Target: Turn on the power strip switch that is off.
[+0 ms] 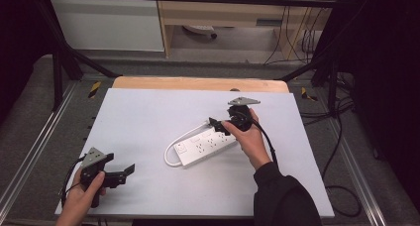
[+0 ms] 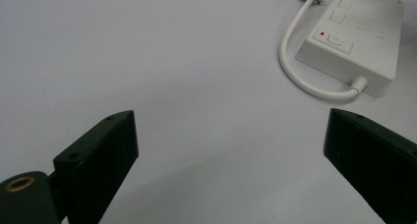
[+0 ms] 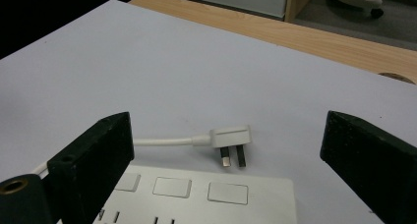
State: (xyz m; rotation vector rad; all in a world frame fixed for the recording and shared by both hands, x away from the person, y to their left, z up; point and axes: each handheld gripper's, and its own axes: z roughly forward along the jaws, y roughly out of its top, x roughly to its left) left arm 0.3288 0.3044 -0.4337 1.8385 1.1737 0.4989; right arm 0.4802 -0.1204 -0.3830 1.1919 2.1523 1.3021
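At about seven o'clock on the pale grey table mat [image 1: 148, 117], the black left gripper [image 1: 119, 175] rests low in the person's hand, jaws spread wide and empty, well apart from everything. Near the centre lies a white rectangular plastic power strip [image 1: 205, 145], its white cable [image 2: 295, 62] looping round to a white three-pin plug [image 3: 231, 140] lying loose beside its far end. At two o'clock of the strip, the black right gripper [image 1: 224, 126] hovers over that end, jaws wide apart and holding nothing; closing carelessly could catch the strip's edge or nudge the plug away.
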